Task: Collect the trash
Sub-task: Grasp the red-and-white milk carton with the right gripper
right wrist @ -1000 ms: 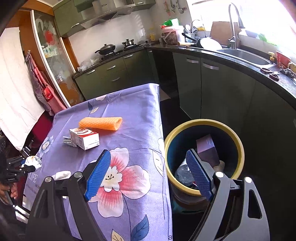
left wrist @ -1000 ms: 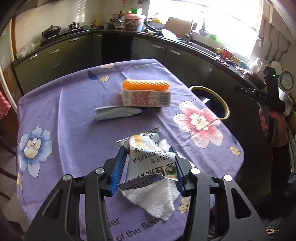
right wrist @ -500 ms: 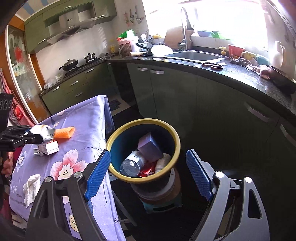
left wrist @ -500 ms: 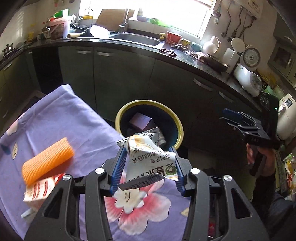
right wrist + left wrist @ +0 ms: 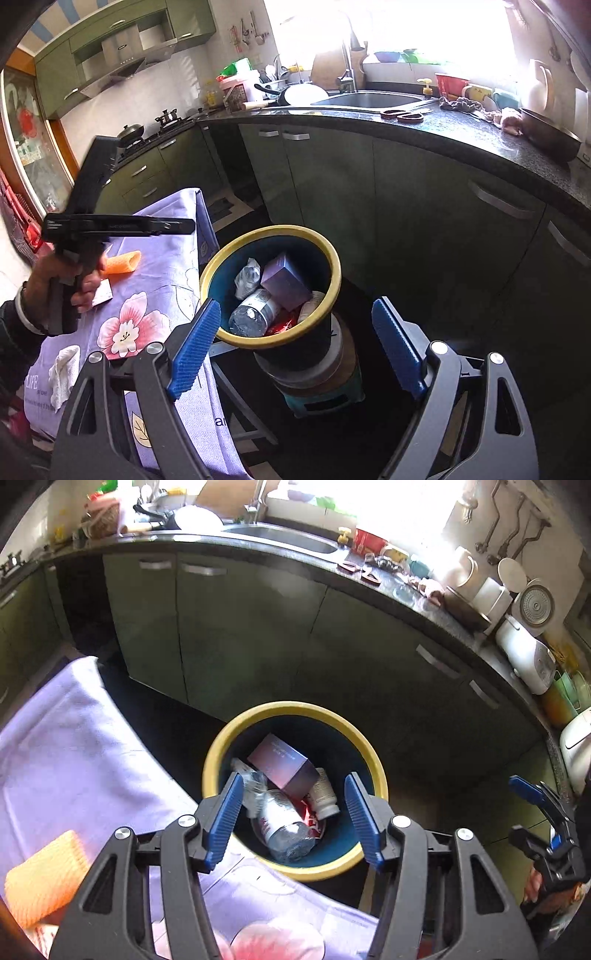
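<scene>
The left claw (image 5: 293, 812) hangs over the mouth of the trash bin (image 5: 236, 734), and its jaws have just been opening; nothing sits between the blue pads now, so the drop looks done, though which piece in the bin it let go cannot be told. The right claw (image 5: 295, 347) is spread wide and empty, pointed down at the same bin from beside the desk's corner.

Judged from this, one delivery is finished and the step in hand is the turn toward the desk (image 5: 162, 295) for the next piece. That calls for swinging a spread claw over the purple flowered cloth and lowering it around one of the remaining items.

Nearest on the cloth, by the near edge, lies a crumpled white tissue (image 5: 64, 369): soft and low, so the pads would have to reach right down to the cloth. Further in, partly hidden behind the hand (image 5: 79, 280) that holds the left claw, is a small red-and-white carton (image 5: 103, 291), and just beyond it an orange ribbed foam sleeve (image 5: 122, 262), light and squashy.

The bin stands off the desk's far corner, yellow-rimmed, dark blue inside, raised on a stool or stand. It holds a purple box (image 5: 284, 764), a crushed clear plastic bottle (image 5: 280, 823), a small white bottle (image 5: 325, 794) and some red wrapper.
</scene>
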`<state>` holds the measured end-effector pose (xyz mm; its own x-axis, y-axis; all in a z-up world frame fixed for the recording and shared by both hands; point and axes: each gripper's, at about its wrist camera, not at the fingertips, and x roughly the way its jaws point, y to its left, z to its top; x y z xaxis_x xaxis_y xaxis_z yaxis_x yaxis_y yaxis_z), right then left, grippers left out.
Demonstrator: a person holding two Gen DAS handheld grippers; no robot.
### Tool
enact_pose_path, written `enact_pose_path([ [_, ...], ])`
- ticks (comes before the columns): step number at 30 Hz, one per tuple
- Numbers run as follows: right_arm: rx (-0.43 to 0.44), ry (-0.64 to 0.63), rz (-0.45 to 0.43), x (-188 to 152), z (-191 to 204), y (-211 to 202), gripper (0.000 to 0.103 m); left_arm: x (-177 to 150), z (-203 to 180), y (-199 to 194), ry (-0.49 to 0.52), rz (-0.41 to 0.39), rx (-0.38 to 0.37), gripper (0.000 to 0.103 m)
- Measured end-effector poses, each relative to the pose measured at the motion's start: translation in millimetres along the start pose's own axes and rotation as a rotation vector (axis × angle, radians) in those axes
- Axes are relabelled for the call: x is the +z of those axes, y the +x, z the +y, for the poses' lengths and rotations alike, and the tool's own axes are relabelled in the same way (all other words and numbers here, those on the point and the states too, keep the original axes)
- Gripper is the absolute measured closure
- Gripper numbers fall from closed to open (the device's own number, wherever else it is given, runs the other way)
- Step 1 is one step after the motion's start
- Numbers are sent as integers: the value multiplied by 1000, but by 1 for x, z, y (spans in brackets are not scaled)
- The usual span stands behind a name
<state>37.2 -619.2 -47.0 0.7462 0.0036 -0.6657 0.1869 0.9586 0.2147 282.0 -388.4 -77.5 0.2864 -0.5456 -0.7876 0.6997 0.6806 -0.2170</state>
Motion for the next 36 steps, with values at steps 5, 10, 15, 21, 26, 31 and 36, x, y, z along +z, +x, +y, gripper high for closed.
enact_pose_path([
  [5, 48, -14, 4, 1, 11, 8, 19, -41, 12, -83, -40, -132, 21, 36],
  [10, 121, -87, 29, 1, 46, 23, 19, -107, 31, -162, -83, -256, 85, 33],
  [15, 229, -227, 73, 0, 105, 44, 19, -174, 59, -230, -134, -368, 242, 32],
  [21, 435, -533, 153, -3, 205, 76, 19, -242, 96, -282, -214, -458, 350, 28],
  [26, 701, -654, 291, 3, 270, 123, 15, -272, 111, -294, -253, -458, 383, 28],
  [31, 729, -735, 385, 18, 309, 179, 15, -279, 116, -290, -254, -434, 412, 28],
  [36, 749, -753, 491, 29, 329, 219, 16, -282, 118, -292, -238, -452, 390, 28],
])
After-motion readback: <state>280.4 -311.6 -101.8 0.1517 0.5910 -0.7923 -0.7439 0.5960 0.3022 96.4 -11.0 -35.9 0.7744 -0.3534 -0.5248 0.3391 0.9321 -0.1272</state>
